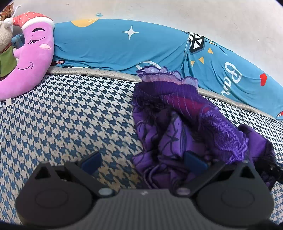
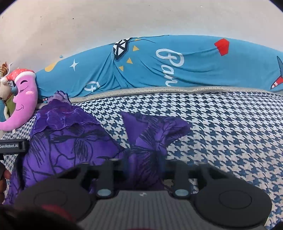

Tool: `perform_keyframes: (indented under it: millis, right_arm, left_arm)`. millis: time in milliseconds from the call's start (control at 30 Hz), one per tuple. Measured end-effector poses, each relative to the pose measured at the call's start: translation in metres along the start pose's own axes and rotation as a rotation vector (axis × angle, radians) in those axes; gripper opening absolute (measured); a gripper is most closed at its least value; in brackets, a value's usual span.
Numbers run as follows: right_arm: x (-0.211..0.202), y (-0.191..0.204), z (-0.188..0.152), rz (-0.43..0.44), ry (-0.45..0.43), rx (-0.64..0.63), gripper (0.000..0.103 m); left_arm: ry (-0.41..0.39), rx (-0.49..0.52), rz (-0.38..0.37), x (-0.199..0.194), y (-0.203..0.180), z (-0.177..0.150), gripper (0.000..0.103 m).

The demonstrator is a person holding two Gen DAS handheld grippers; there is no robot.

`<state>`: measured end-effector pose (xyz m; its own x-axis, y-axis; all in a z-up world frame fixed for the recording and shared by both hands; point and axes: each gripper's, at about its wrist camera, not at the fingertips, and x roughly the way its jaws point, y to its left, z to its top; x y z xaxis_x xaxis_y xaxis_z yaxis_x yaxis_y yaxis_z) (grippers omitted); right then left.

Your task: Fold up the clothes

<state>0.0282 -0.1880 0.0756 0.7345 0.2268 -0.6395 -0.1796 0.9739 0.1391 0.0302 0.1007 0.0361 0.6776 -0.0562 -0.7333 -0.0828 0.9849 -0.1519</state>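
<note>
My left gripper point(image 1: 143, 163) stood spread wide, its blue pads point(image 1: 92, 162) well apart and nothing between them. One pad hung over the houndstooth cover point(image 1: 70, 115); the other touched the edge of the purple garment point(image 1: 185, 127), which lay crumpled ahead and to the right of that gripper. The garment's lace trim point(image 1: 224, 134) humped up on the right, and its frilled hem point(image 1: 159, 74) reached the grey piping point(image 1: 92, 73) at the far edge of the cover.

My right gripper point(image 2: 144, 169) was clamped onto a bunched fold of the garment point(image 2: 146, 141), the cloth rising between the narrow fingers and spreading ahead into a flat flap. The rest of the garment lay heaped to the left of that gripper, lace uppermost.

Beyond both grippers, a blue printed sheet point(image 1: 109, 47) ran along the wall point(image 1: 176, 12). A pink moon plush point(image 1: 33, 53) sat far left, leaning on the cover's edge. At the left rim of the right view I saw the left gripper's labelled body point(image 2: 13, 146).
</note>
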Motion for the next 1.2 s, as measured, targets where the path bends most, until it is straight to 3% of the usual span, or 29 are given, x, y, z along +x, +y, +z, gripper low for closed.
perform_keyframes:
  millis: [233, 467, 700, 833, 1033, 1200]
  right_arm:
    - [-0.026, -0.01, 0.006, -0.089, -0.089, 0.01, 0.011]
    - [-0.073, -0.029, 0.013, -0.278, -0.246, 0.047, 0.011]
    - [-0.106, -0.052, 0.012, -0.43, -0.323, 0.148, 0.012]
    - [-0.107, -0.061, 0.014, -0.369, -0.319, 0.185, 0.013]
    - [-0.088, -0.063, 0.013, -0.135, -0.236, 0.215, 0.015]
    - [-0.071, -0.042, 0.009, -0.002, -0.188, 0.144, 0.022]
  left_arm:
    - [0.0, 0.005, -0.002, -0.001, -0.001, -0.001, 0.103]
    - [-0.007, 0.021, -0.003, -0.005, -0.011, -0.002, 0.103]
    - [-0.005, 0.041, -0.01, -0.005, -0.024, -0.006, 0.103]
    - [-0.011, 0.054, -0.007, -0.004, -0.029, -0.008, 0.103]
    - [-0.008, 0.055, -0.01, -0.004, -0.029, -0.009, 0.103]
    - [-0.005, 0.058, -0.016, -0.004, -0.028, -0.009, 0.103]
